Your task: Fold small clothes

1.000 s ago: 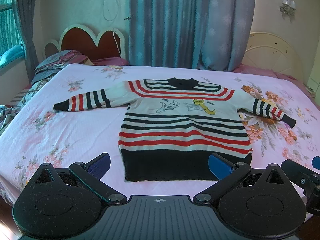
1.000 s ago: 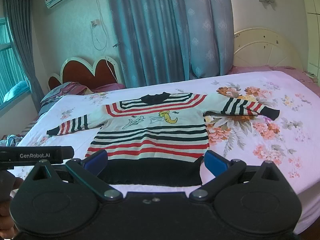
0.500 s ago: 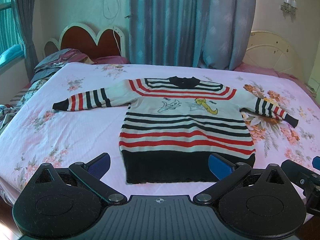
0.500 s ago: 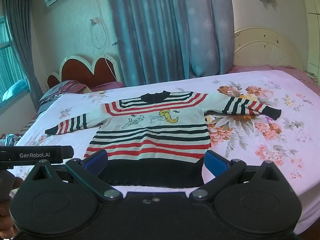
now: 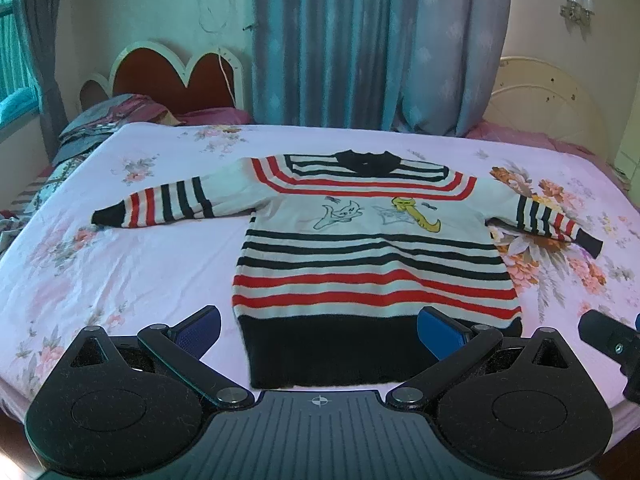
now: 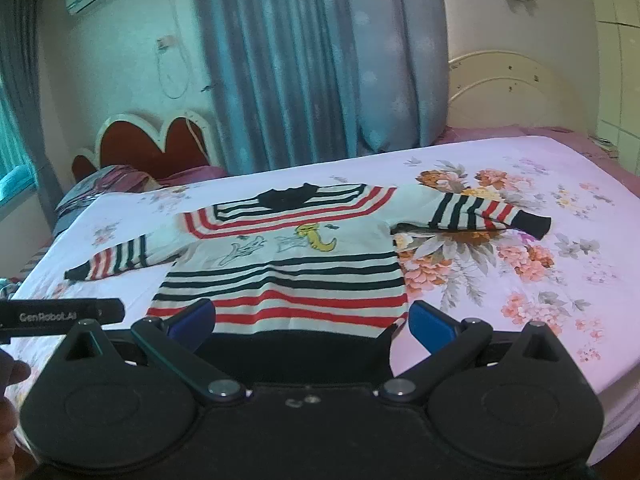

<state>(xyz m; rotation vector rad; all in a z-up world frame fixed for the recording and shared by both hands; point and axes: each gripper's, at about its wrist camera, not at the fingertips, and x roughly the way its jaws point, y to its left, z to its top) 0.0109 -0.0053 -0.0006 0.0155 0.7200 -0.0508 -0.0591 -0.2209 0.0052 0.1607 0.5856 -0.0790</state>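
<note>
Pink floral bedsheet (image 5: 120,264) carries a striped sweater (image 5: 372,256) spread flat, sleeves out; left gripper (image 5: 318,330) and right gripper (image 6: 310,320) hover near its hem, jaws spread, empty.

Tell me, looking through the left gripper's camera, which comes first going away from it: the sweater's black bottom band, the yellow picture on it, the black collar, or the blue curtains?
1. Black bottom band, just ahead of the left gripper.
2. Yellow picture, on the sweater's chest, right of middle.
3. Black collar, at the sweater's far end.
4. Blue curtains, behind the bed.
</note>
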